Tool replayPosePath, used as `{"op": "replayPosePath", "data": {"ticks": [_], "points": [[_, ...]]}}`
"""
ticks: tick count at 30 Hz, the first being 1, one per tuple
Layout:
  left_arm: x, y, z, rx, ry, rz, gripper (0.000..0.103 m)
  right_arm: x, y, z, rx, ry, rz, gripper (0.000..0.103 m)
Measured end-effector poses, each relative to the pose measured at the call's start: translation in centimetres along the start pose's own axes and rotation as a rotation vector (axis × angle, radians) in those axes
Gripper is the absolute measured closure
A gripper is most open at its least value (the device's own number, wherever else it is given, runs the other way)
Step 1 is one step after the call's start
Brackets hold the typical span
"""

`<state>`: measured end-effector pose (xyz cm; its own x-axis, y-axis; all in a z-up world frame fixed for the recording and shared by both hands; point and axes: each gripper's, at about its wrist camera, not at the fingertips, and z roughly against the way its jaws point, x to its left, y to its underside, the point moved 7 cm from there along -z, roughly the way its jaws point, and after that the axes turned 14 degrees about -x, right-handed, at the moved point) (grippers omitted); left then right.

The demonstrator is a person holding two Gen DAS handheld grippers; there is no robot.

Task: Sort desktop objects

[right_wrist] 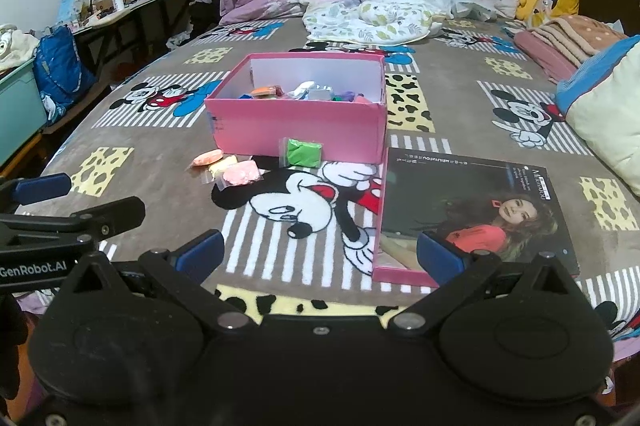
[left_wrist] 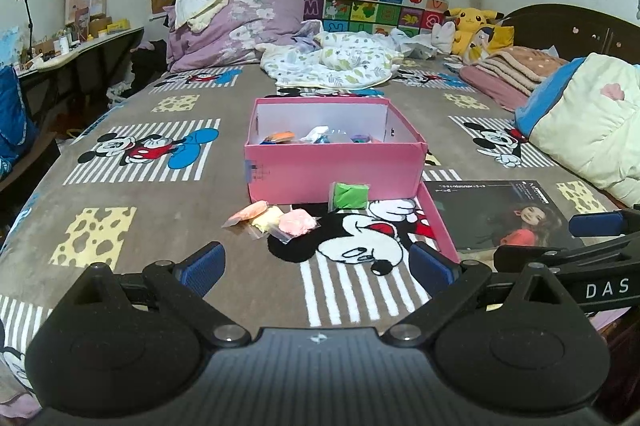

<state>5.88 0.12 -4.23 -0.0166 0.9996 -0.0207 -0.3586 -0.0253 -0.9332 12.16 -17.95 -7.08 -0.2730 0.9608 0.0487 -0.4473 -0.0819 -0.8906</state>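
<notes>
Out on the left, the left gripper (left_wrist: pixel 318 266) hangs low over the near part of the Mickey Mouse bedspread (left_wrist: pixel 132 226), its blue-padded fingers (left_wrist: pixel 202 272) spread wide with nothing between them.

Just ahead of it, three small bags of modelling clay lie bunched together on the bedspread. The orange clay bag (left_wrist: pixel 250 212) is leftmost, the yellow clay bag (left_wrist: pixel 267 220) sits tucked against it, and the pink clay bag (left_wrist: pixel 297 222) presses up on the right of the yellow one. All three lie short of the box, apart from its front wall.

Next along, the green clay bag (left_wrist: pixel 350 196) stands propped against the front wall of the pink cardboard box (left_wrist: pixel 336 168). The box sits open near the middle of the bed, and more coloured clay packets (right_wrist: pixel 304 91) are piled inside it: orange, blue, purple and silvery wrapping show over the rim.

Moving right, the box lid (right_wrist: pixel 472 210) lies upturned on the bedspread, its far edge right beside the box's front right corner. A printed picture of a woman in an orange top fills the inside of it.

Finally the right gripper (right_wrist: pixel 320 258) hovers near the foot edge of the bed, jaws also wide apart and holding nothing. Its right finger (right_wrist: pixel 440 258) sits in front of the lid's near corner in the right wrist view; whether it touches the lid cannot be told.
</notes>
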Motion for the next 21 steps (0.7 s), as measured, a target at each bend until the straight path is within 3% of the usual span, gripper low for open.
{"op": "replayPosePath", "data": {"ticks": [21], "points": [[0.09,-0.05,-0.29,0.006,-0.004,-0.013,0.004,0.22,0.23,-0.14,0.006,-0.005,-0.002,0.000]]}}
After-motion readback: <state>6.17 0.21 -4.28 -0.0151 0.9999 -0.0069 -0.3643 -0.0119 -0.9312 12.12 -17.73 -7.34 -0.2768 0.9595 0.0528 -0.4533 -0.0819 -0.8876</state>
